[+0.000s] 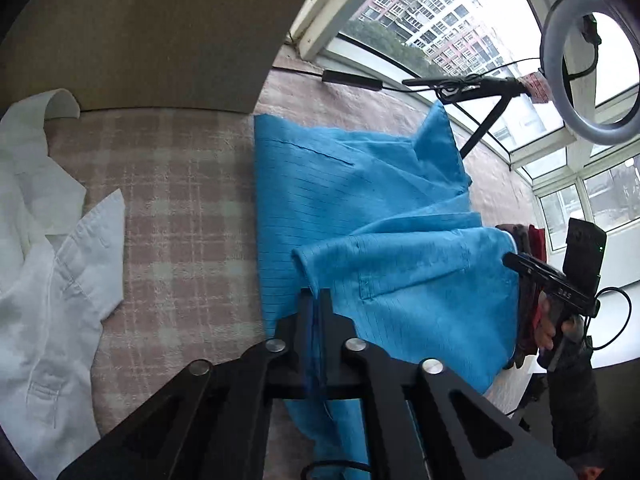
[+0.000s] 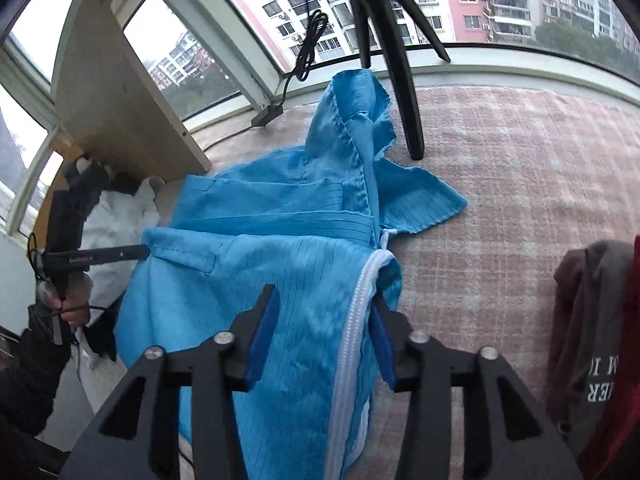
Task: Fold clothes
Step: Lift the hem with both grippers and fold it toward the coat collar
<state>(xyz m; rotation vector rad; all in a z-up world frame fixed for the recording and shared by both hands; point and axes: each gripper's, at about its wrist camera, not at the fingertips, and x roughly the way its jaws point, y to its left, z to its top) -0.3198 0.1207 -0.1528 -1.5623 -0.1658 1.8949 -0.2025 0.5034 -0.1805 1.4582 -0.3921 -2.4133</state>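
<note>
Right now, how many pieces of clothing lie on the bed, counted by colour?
Blue: 1, the jacket
White: 1, the shirt
Dark red and grey: 1, a heap; how many pieces are in it I cannot tell
Total: 3

Pink plaid blanket [image 2: 520,184] covers the surface, big windows [image 2: 460,0] at the far side facing apartment blocks, daylight.

One blue pinstriped zip jacket [image 2: 280,264], one white cotton shirt [image 1: 44,264], two black two-finger grippers [image 1: 319,300] [image 2: 322,320], one black tripod [image 2: 400,60].
</note>
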